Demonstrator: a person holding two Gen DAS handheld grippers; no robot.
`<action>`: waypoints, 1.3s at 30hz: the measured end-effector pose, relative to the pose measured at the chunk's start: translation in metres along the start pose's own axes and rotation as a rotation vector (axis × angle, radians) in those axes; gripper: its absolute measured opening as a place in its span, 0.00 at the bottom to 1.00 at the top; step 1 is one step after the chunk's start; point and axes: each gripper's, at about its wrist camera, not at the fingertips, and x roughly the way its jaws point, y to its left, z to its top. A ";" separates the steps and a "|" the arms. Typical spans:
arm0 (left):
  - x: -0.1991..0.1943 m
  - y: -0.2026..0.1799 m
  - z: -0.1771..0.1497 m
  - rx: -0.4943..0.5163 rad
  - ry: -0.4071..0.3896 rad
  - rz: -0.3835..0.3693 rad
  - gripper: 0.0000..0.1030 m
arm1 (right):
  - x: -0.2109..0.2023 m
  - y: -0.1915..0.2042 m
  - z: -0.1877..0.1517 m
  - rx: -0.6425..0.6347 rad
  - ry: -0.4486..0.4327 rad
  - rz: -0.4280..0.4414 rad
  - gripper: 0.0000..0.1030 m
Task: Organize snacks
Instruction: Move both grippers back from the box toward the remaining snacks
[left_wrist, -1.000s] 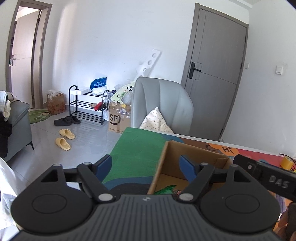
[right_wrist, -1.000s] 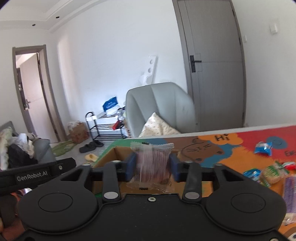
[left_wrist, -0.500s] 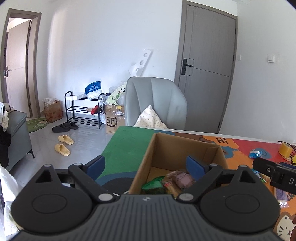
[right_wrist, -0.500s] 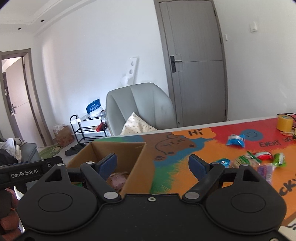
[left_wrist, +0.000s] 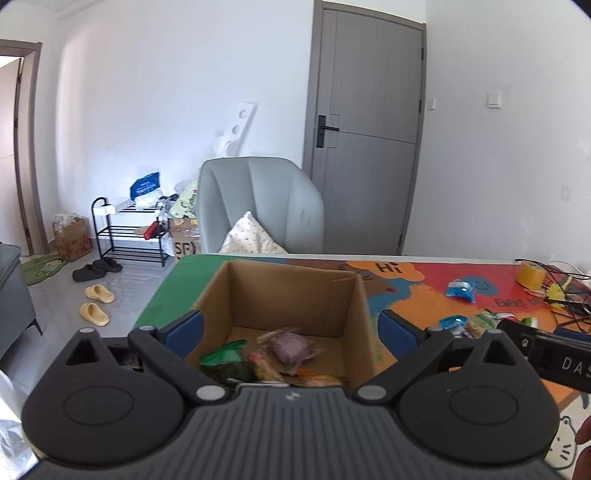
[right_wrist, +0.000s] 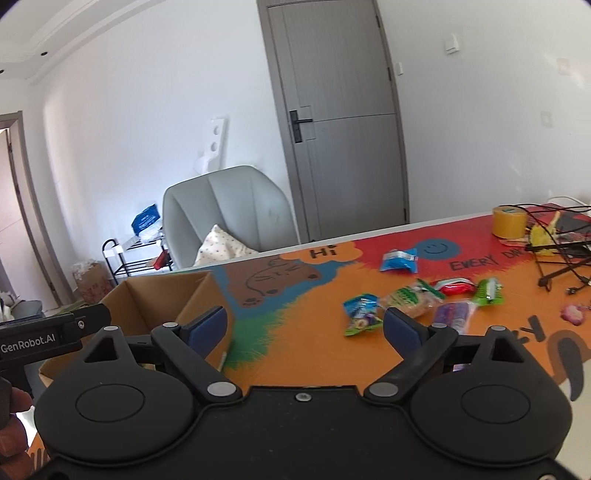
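Your left gripper (left_wrist: 291, 326) has just been opening its jaws and they stand wide, empty, framing the cardboard box (left_wrist: 284, 295) at centre frame; a purple snack packet (left_wrist: 290, 343) and a green one (left_wrist: 225, 360) lie inside. Your right gripper (right_wrist: 304, 326) has also just been opening and holds nothing. Loose snacks (right_wrist: 410, 297) lie scattered on the colourful mat (right_wrist: 314, 332), right of centre.

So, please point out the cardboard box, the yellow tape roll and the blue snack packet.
cardboard box (left_wrist: 288, 295), left wrist view, inner back wall.
yellow tape roll (right_wrist: 509, 223), right wrist view, side.
blue snack packet (right_wrist: 399, 260), right wrist view, middle.
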 end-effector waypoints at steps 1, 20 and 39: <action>-0.001 -0.004 0.000 -0.003 0.002 -0.015 0.97 | -0.002 -0.004 0.000 0.002 -0.001 -0.009 0.90; 0.008 -0.099 -0.011 0.057 0.027 -0.189 0.97 | -0.038 -0.090 -0.007 0.058 -0.011 -0.205 0.93; 0.061 -0.164 -0.028 0.119 0.100 -0.183 0.97 | -0.017 -0.166 -0.017 0.163 -0.013 -0.279 0.94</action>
